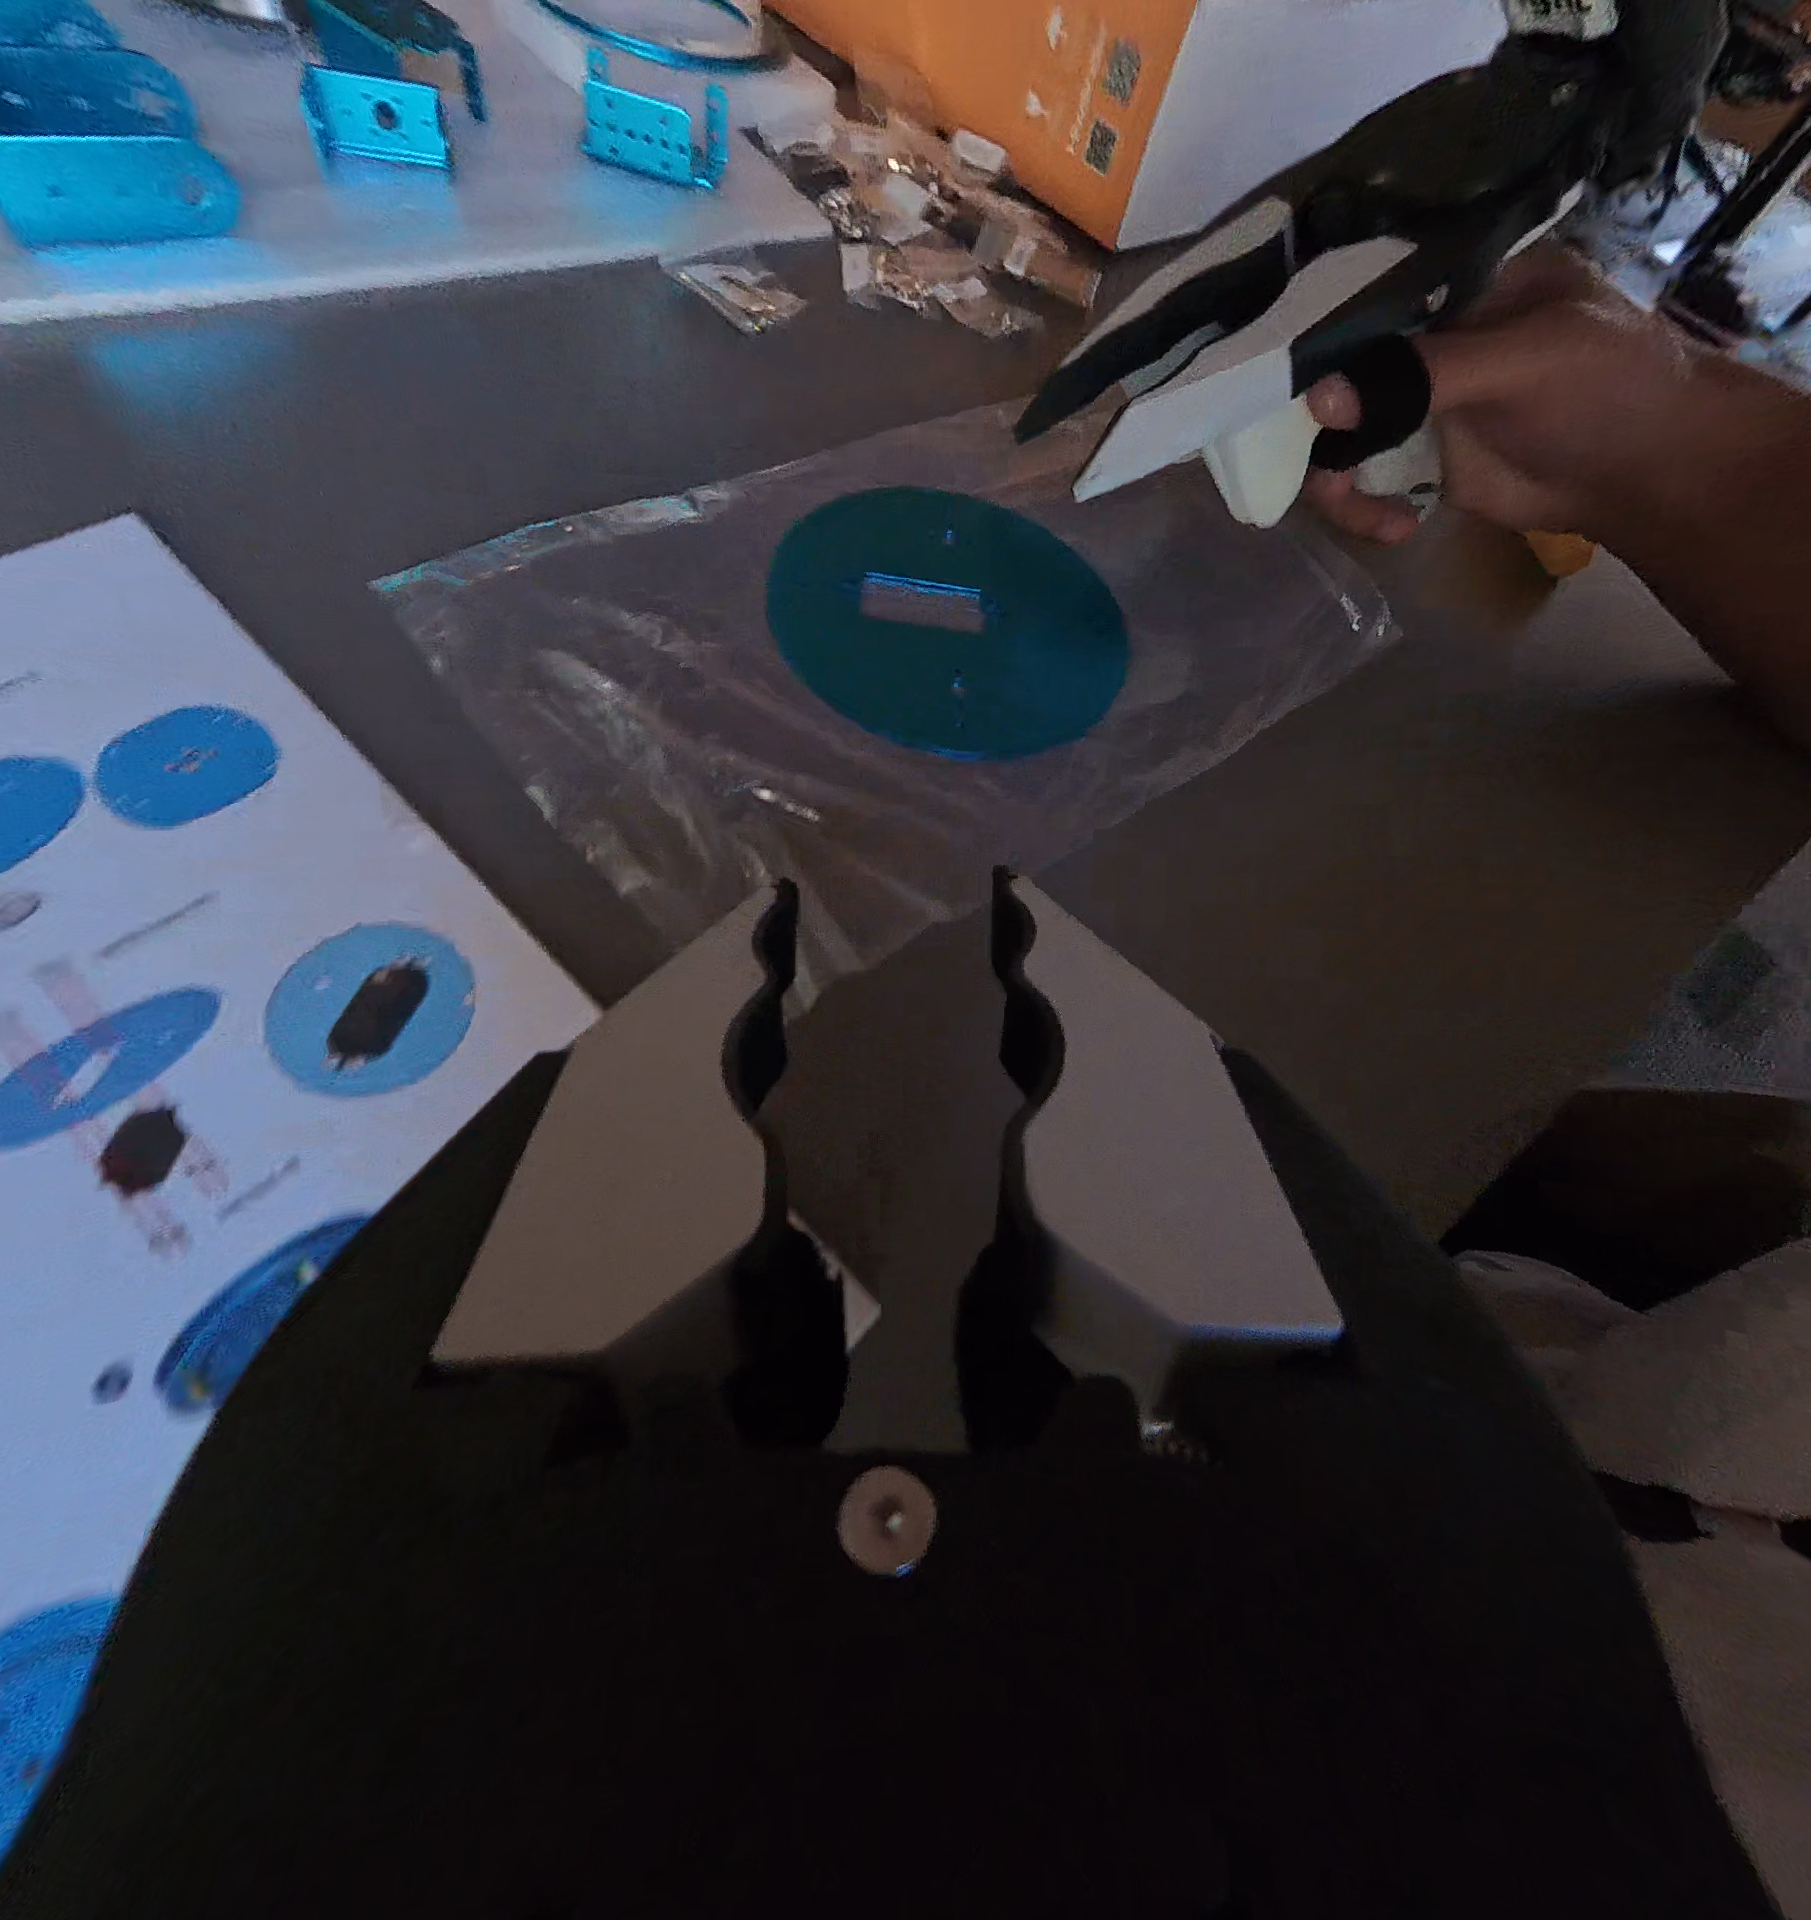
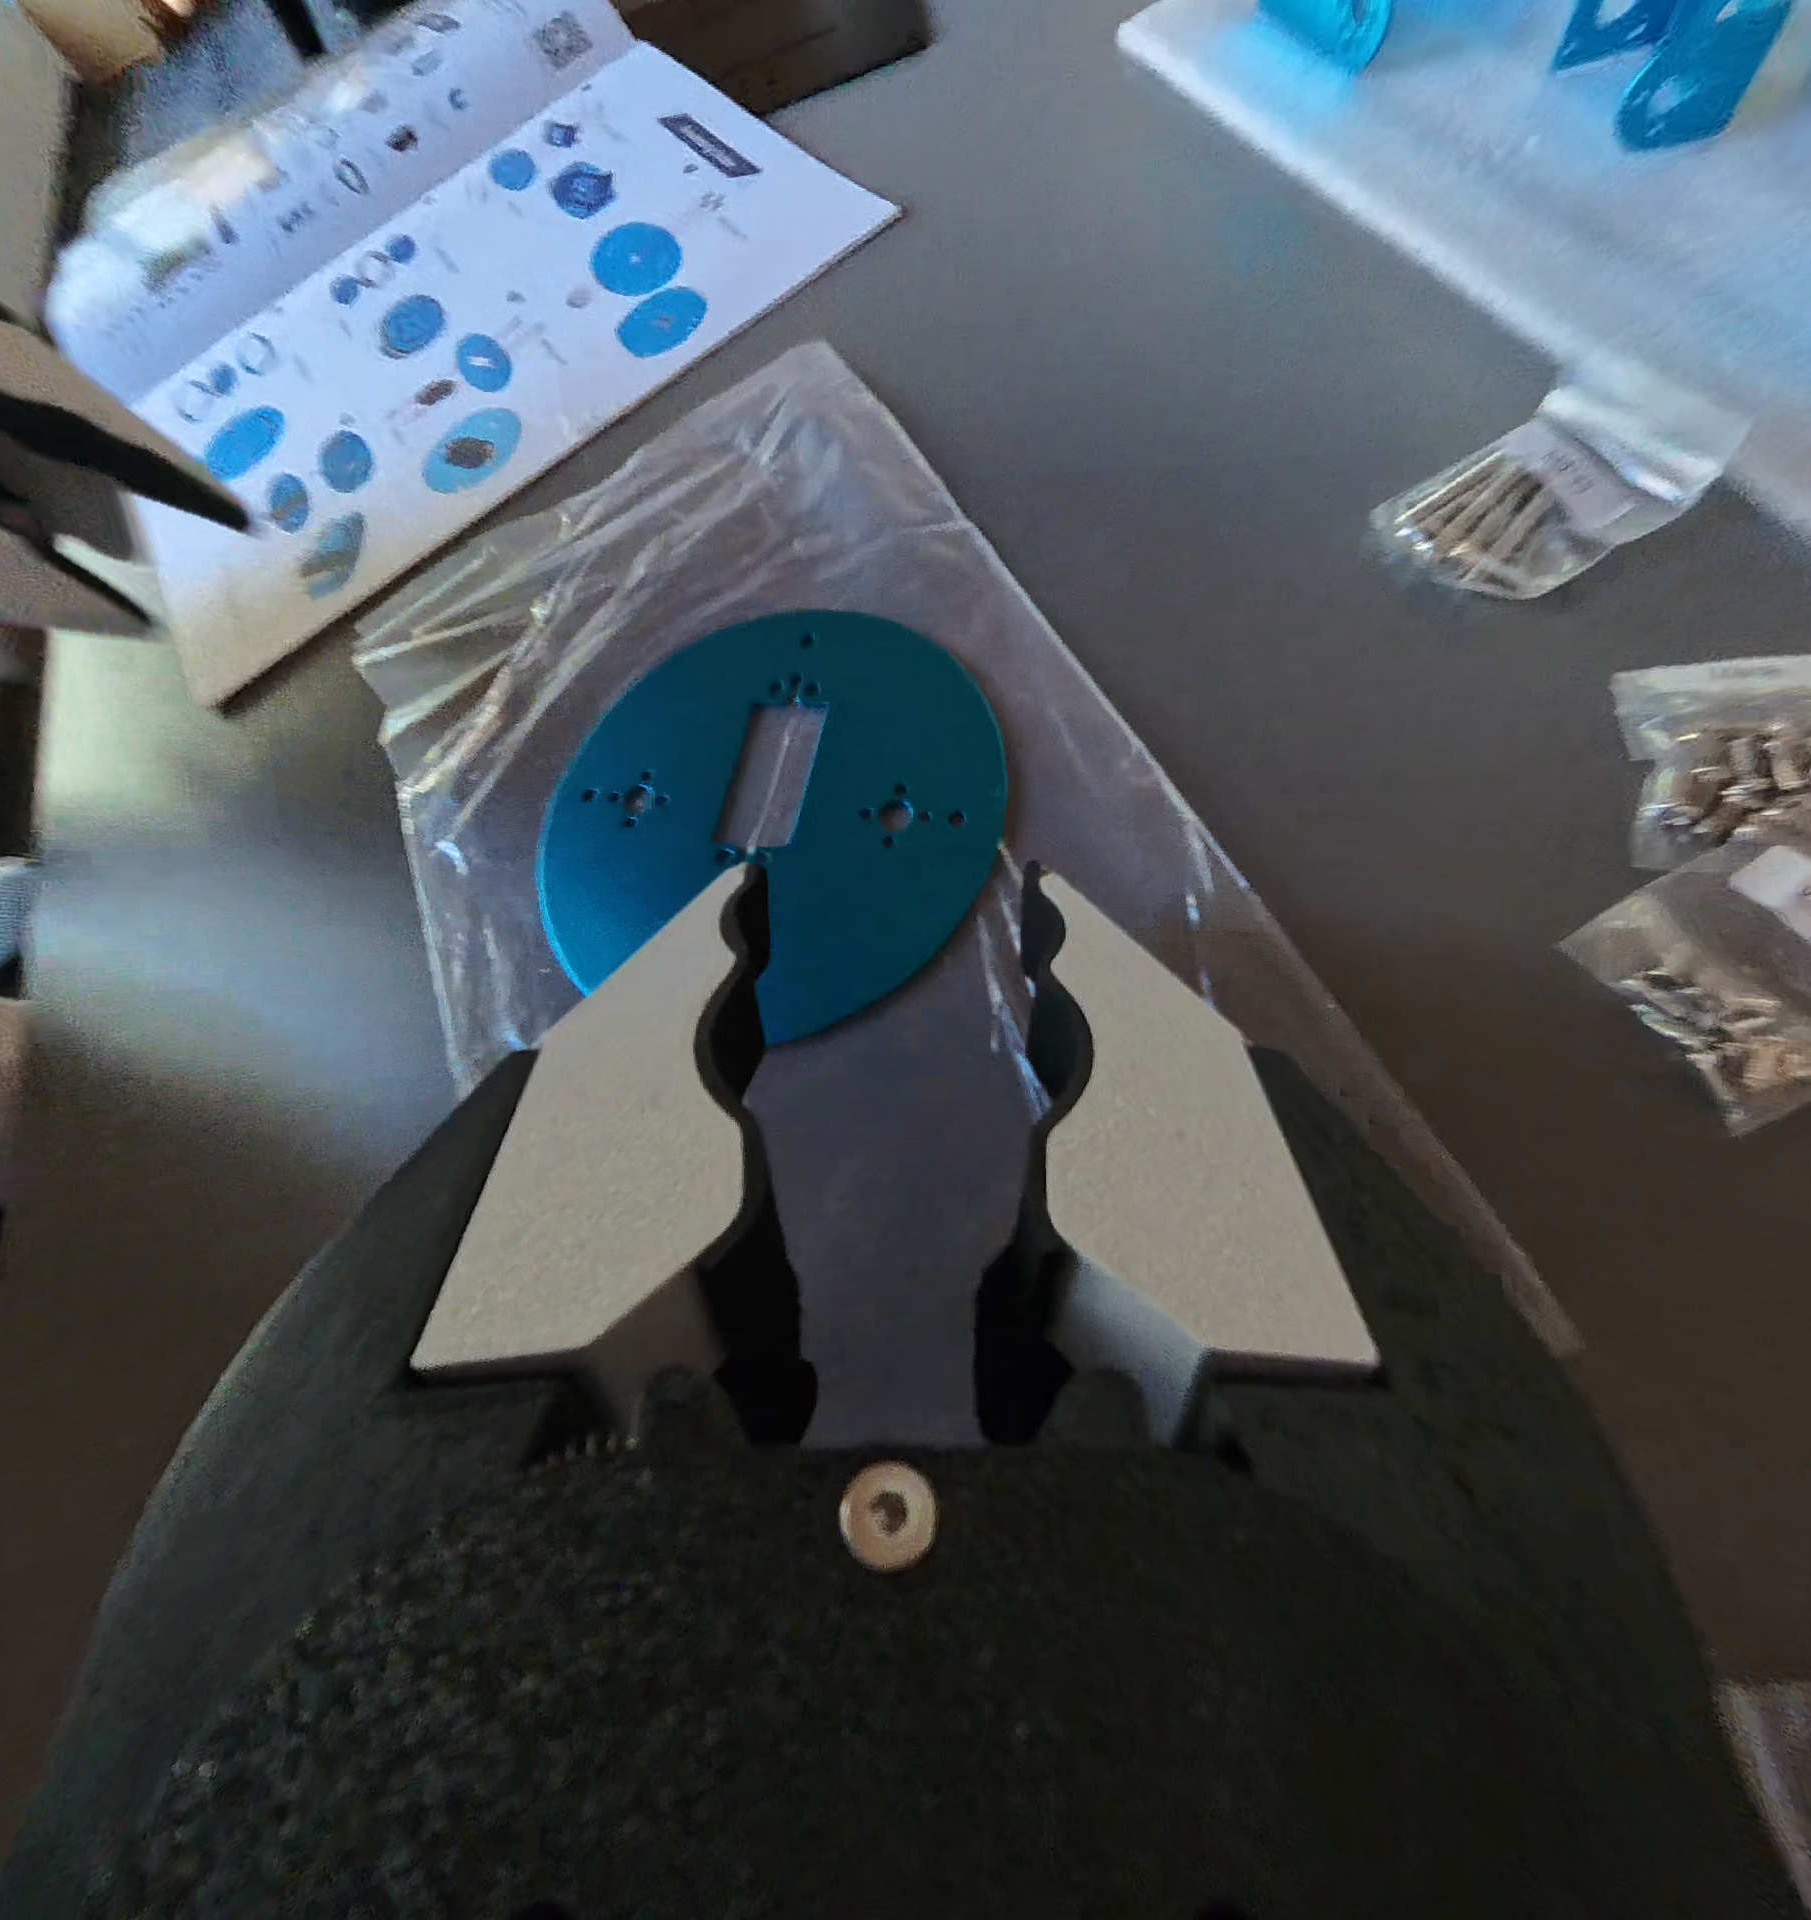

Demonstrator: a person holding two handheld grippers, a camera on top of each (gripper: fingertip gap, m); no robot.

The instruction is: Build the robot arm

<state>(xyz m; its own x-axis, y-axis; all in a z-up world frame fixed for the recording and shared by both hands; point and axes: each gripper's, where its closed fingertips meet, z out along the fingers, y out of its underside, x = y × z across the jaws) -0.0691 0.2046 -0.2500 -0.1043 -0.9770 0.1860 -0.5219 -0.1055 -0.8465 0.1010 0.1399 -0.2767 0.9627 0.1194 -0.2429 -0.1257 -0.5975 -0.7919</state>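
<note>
— Both sets of jaws stand parted, nothing between them. See the left gripper (image 1: pixel 893 894)? It hangs over the near corner of the bag (image 1: pixel 672 707), fingers spread, gripping nothing.

— And the right gripper (image 2: pixel 893 883)?

— Same — released, tips just above the near rim of the disc (image 2: pixel 776 810). One finger crosses the disc's edge, the other is over bare plastic. I can't tell whether it touches.

— Is the disc inside the bag?

— Hard to say. It lies flat within the bag's outline, slot in the middle, small holes round it; on top or inside, I can't tell. Flat like that, I'd guess it offers only a thin rim to pinch, which may be why the tips come in low at its edge.

— What's the sheet (image 1: pixel 184 831) beside it?

— A printed sheet with blue part drawings, lying just left of the bag, open where both hands can be guided by it — my guess.

— Farther off?

— Small packets (image 2: pixel 1753 873) of hardware on the table (image 2: pixel 1192 416), then blue brackets (image 1: pixel 381 120) on a white surface, and an orange and white box (image 1: pixel 1067 94) at the back.
</note>
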